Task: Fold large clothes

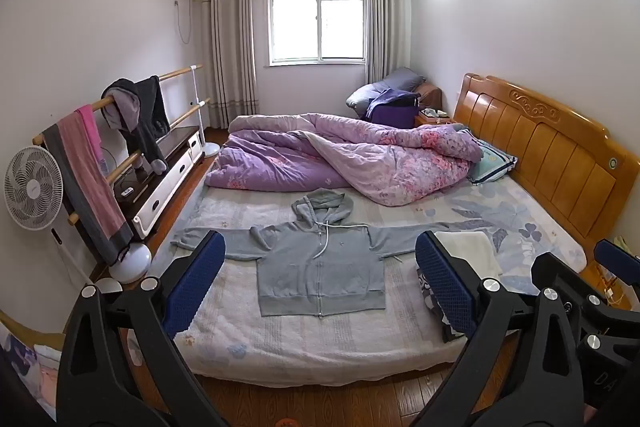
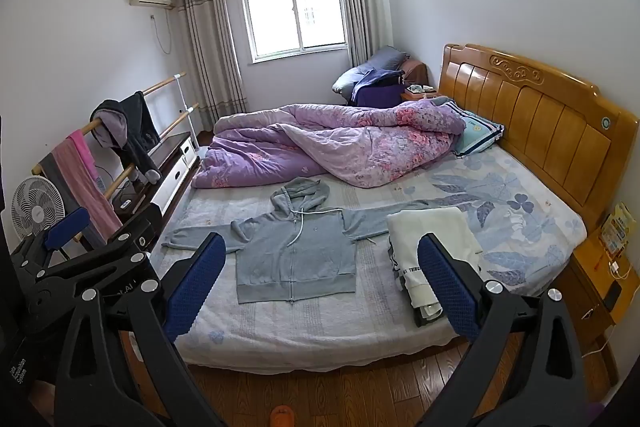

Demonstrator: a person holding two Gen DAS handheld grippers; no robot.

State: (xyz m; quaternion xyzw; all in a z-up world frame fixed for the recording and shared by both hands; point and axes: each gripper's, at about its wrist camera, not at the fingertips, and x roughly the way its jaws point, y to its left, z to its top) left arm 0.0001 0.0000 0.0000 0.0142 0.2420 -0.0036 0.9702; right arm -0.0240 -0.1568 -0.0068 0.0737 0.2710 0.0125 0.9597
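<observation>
Both the left gripper (image 1: 320, 283) and the right gripper (image 2: 320, 283) are built of matte black struts with triangular cut-outs, joined by round silver screws. Their fingers (image 1: 444, 287) carry dark blue pads with a fine diamond-grid texture. Small white lettering marks the black body at the lower left of the right wrist view.

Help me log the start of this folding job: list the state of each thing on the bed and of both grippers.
grey hoodie: spread flat, front up, zipped, sleeves out, unfolded.
white garment: folded, lying right of the hoodie.
purple quilt: bunched up at the far side of the bed.
pillow: partly under the quilt, by the headboard.
left gripper: open, empty.
right gripper: open, empty.
</observation>
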